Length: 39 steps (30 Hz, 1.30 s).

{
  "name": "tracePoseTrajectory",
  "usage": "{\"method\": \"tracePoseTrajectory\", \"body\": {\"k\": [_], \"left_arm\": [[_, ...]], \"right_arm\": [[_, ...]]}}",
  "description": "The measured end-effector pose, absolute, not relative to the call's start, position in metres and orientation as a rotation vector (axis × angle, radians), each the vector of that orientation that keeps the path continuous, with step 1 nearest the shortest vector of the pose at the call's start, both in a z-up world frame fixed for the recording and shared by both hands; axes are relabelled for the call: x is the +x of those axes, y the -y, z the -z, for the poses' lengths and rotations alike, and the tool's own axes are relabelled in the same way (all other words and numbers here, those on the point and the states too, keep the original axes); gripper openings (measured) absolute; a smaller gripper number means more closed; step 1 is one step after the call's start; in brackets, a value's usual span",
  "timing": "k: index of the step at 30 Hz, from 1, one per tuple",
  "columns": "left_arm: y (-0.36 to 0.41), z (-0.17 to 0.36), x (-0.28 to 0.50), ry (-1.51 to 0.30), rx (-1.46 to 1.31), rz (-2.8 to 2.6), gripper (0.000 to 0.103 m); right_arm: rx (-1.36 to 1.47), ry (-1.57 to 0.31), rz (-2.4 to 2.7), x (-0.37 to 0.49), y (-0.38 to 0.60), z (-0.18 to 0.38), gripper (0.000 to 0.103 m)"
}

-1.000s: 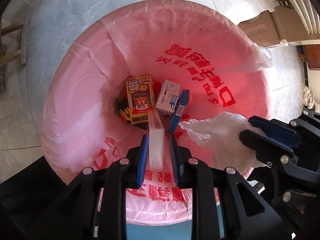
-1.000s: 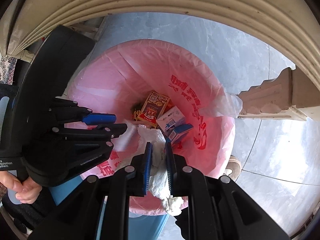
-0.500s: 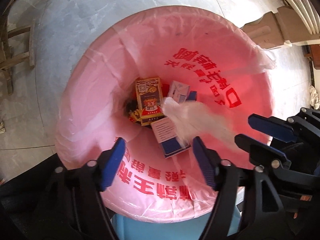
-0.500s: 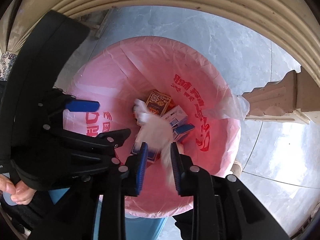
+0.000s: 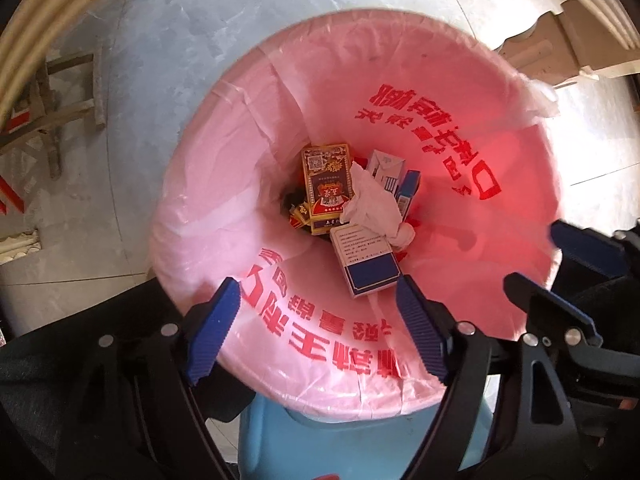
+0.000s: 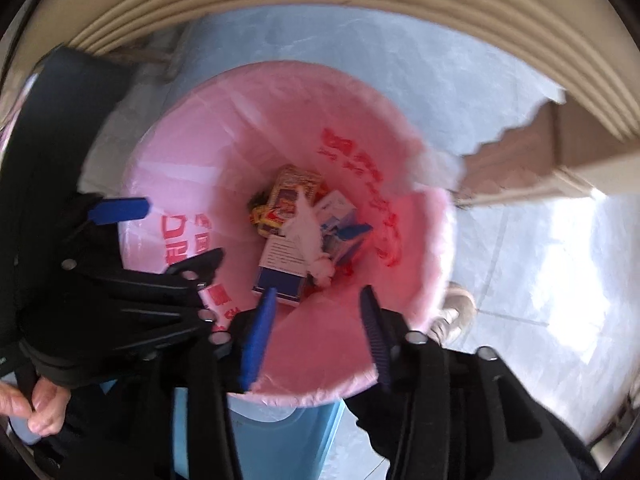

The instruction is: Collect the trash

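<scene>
A blue bin (image 5: 360, 440) lined with a pink bag (image 5: 224, 184) stands right below both grippers. At its bottom lie a red-and-gold box (image 5: 326, 186), a blue-and-white box (image 5: 368, 258), a white carton (image 5: 384, 166) and a crumpled white tissue (image 5: 374, 204) on top of them. My left gripper (image 5: 316, 328) hangs over the near rim, jaws opening, nothing between them. My right gripper (image 6: 316, 336) is beside it, also opening and empty, with the tissue (image 6: 308, 224) and blue-and-white box (image 6: 280, 272) far below. Each gripper shows in the other's view: right gripper (image 5: 568, 276), left gripper (image 6: 160, 236).
Grey tiled floor (image 5: 168, 40) surrounds the bin. A beige ribbed table edge (image 6: 320, 4) and a carved furniture leg (image 6: 532, 152) stand behind it. A wooden stool (image 5: 52, 92) is at the left. A person's hand (image 6: 36, 412) and a shoe (image 6: 456, 312) are in view.
The left gripper opened and its blue-and-white box fell into the bin. The right gripper opened and its tissue dropped onto the boxes. The left gripper rose a little.
</scene>
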<state>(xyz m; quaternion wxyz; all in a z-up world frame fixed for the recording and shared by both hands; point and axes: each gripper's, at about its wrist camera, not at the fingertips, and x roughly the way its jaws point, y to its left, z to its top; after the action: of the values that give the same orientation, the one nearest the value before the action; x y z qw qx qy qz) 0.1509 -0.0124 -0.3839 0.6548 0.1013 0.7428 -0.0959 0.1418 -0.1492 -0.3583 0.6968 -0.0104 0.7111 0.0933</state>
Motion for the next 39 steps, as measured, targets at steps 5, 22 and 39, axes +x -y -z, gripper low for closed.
{"method": "tracePoseTrajectory", "body": {"k": [5,22,39], "left_arm": [[0.004,0.364,0.149,-1.663,0.153,0.210,0.078],[0.011,0.313,0.117,-1.535,0.148,0.174,0.078],[0.019,0.074,0.062,-0.880,0.102,0.160,0.092]], "right_arm": [[0.061,-1.510,-0.104,0.132,0.162,0.332,0.074],[0.163,-1.361,0.034,0.086,0.171,0.278,0.081],[0.135,-0.670,0.123,-0.001,0.177,0.054,0.096]]}}
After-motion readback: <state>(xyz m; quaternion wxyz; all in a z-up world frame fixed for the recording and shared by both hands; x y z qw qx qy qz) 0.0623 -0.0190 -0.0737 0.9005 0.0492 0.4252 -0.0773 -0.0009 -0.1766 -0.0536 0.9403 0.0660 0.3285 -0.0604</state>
